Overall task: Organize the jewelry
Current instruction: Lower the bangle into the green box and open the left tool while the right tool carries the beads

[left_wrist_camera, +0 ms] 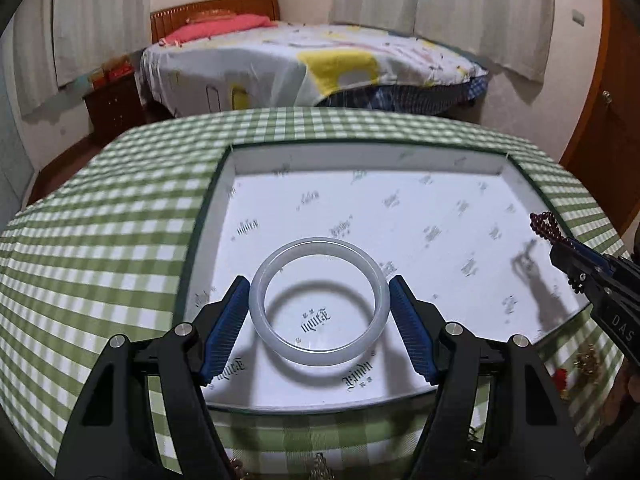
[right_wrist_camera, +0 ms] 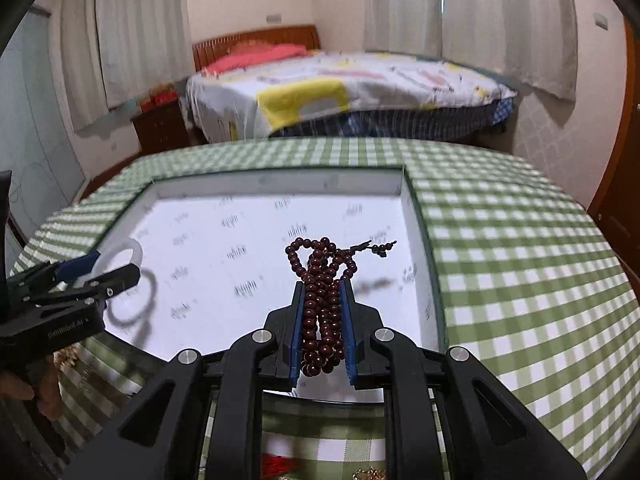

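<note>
A milky white bangle is held between the blue pads of my left gripper, above the floor of a shallow white box printed with grey logos; its shadow falls below it. In the right wrist view the bangle and left gripper show at the far left. My right gripper is shut on a bundle of dark red bead strands, held over the box. The beads and right gripper show at the right edge of the left wrist view.
The box sits on a green and white checked tablecloth. Gold and red jewelry pieces lie on the cloth near the box's near right corner, and more show under my right gripper. A bed stands beyond the table.
</note>
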Motion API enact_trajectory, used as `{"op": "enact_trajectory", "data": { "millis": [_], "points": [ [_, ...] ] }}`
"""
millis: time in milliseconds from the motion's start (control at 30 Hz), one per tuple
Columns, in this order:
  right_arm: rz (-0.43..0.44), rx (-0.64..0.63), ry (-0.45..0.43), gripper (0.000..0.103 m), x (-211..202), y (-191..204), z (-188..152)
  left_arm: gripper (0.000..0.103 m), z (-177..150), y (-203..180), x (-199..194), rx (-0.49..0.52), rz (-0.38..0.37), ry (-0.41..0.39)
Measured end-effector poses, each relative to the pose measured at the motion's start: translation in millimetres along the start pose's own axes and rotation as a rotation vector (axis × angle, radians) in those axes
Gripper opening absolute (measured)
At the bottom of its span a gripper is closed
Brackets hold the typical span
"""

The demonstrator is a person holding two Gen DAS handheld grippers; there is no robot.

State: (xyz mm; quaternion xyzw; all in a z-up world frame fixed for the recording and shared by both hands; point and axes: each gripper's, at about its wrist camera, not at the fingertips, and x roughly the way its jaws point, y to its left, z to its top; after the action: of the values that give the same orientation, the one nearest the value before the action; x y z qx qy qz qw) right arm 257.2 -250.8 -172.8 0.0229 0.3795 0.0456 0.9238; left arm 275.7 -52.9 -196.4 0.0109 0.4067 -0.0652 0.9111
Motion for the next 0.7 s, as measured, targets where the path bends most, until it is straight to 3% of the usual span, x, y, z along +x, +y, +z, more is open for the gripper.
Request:
{"op": "enact_trajectory", "data": {
  "millis": [133, 333, 433, 600, 700],
  "points": [
    [-0.004, 0.000, 0.049, 0.017, 10.1, 0.1, -3.2, 0.069, -5.5, 0.5, 11.6, 0.009, -0.015, 0.050],
    [-0.004, 0.025, 0.084, 0.019, 14.5, -3.3, -7.1, 0.071, -6.4, -4.0, 14.0, 0.034, -0.005, 0.047],
    [-0.002, 0.025, 0.084, 0.021, 13.8, -2.4, -7.3, 0.079, -6.4, -4.8, 15.0, 0.038, -0.014, 0.051],
    [0.004, -0.001, 0.077, 0.040, 14.7, 4.2, -6.2, 0.082, -6.3, -3.1, 16.9, 0.024, -0.021, 0.057],
    [-0.006, 0.002, 0.066, 0.046, 13.2, 5.4, -6.4, 0.083, -7.1, -0.9, 16.1, 0.014, -0.024, 0.060]
  ]
}}
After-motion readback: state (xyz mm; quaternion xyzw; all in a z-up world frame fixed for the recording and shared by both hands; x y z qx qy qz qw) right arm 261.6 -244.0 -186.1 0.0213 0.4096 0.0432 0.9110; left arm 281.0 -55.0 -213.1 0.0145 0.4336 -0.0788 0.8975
